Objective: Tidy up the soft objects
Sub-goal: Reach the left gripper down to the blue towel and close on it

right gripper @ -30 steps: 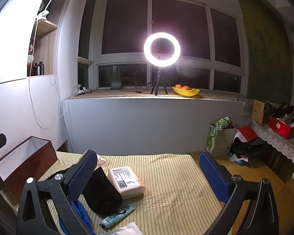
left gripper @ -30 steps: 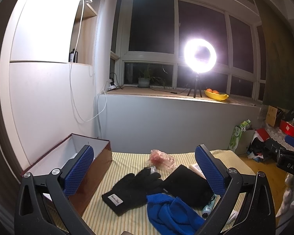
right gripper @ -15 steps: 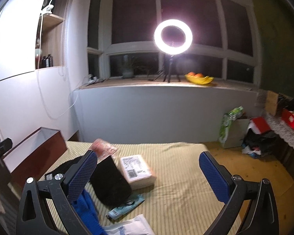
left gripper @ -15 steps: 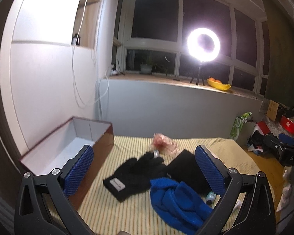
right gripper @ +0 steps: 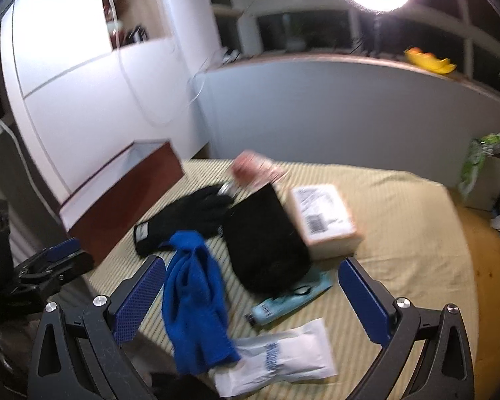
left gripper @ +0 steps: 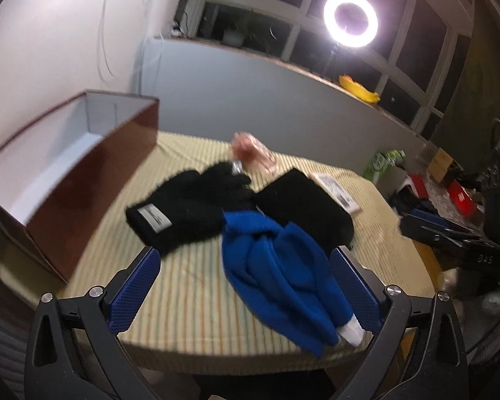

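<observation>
A blue cloth (left gripper: 280, 276) lies crumpled at the near edge of the striped table (left gripper: 190, 293). Black gloves (left gripper: 186, 206) lie left of it and a black hat (left gripper: 306, 203) behind it. An open brown box (left gripper: 66, 166) with a white inside stands at the left. My left gripper (left gripper: 246, 286) is open and empty, above the near edge, with the blue cloth between its fingers' lines. My right gripper (right gripper: 253, 296) is open and empty, over the blue cloth (right gripper: 193, 296), black hat (right gripper: 263, 240) and gloves (right gripper: 183, 216).
A pink plastic bag (left gripper: 253, 150) lies at the back. A cardboard parcel (right gripper: 326, 220), a light blue tube (right gripper: 290, 300) and a white packet (right gripper: 280, 356) lie to the right. The brown box (right gripper: 123, 200) stands left. A ring light (left gripper: 350, 20) shines on the windowsill.
Both grippers have tilted down and moved toward the table, so the cloths and box show larger and lower. Both stay open. The objects have not moved.
</observation>
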### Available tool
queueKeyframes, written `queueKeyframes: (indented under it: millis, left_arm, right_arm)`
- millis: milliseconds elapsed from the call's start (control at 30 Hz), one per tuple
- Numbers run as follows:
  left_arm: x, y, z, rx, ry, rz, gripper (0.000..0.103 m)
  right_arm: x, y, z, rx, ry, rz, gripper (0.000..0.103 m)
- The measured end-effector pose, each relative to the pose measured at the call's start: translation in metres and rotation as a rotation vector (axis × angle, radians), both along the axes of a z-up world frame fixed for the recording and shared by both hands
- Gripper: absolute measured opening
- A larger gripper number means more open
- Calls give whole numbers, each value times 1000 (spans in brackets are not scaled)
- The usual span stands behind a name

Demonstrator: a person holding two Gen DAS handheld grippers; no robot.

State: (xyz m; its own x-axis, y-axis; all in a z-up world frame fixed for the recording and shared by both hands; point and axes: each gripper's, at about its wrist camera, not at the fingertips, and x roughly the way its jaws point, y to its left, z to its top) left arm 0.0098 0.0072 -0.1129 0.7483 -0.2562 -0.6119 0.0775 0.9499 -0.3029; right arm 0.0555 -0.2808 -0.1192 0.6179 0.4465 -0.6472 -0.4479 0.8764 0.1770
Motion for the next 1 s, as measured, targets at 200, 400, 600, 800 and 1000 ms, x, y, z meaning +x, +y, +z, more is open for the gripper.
queueKeyframes:
  millis: [200,400,600,800,1000]
  left_arm:
    - [8,-11,-21,-46,77,-63,98]
    - [18,-19,-47,-106,165,-120,92]
    - [27,-27,-65,-142,221,-158,88]
    - [33,-31,-71,-174,230,-178,73]
    - [39,-35,-80,-218,245,-211,50]
  right_arm:
    - [16,20,-22,10,105,75,103]
    - [35,39,-47,30,232,143,99]
    - [52,57,-63,59,348,193,90]
    - [67,76,-85,51,456,226,70]
    - [73,88,-101,29,520,245,53]
